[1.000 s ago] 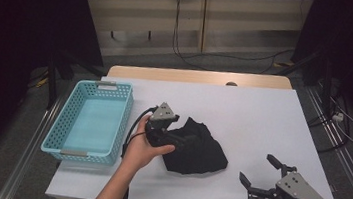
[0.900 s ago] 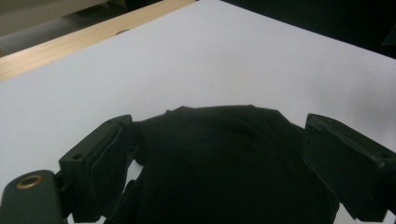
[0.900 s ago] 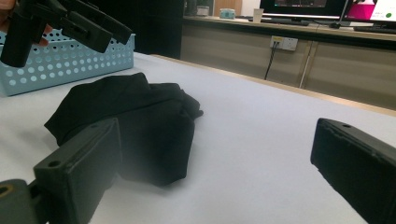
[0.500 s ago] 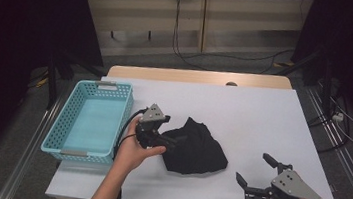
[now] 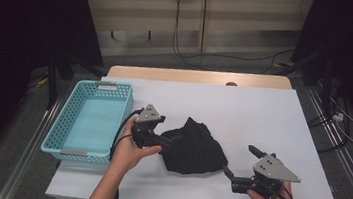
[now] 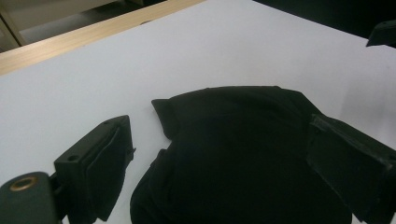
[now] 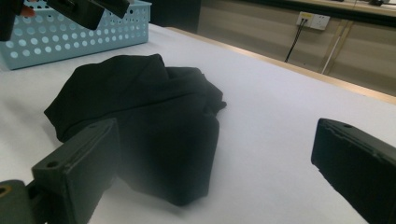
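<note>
A crumpled black cloth [image 5: 191, 146] lies on the white table [image 5: 263, 119]. My left gripper [image 5: 172, 140] is at the cloth's left edge, held in a hand. In the left gripper view that gripper [image 6: 219, 135] is open, its jaws wide apart on either side of the cloth [image 6: 243, 158]. My right gripper [image 5: 239, 159] is open, just right of the cloth, with nothing between its jaws. The right gripper view has the gripper [image 7: 215, 140] facing the cloth [image 7: 140, 93], with the jaws apart.
A light blue perforated basket [image 5: 69, 117] stands empty at the table's left side, close behind my left hand. It shows as the basket [image 7: 70, 37] in the right gripper view, with the left gripper [image 7: 88, 9] in front of it. Cables lie on the floor beyond the table.
My left gripper has drawn back slightly to the left, toward the basket. My right gripper has moved left and forward, closer to the cloth. The cloth lies about where it was.
</note>
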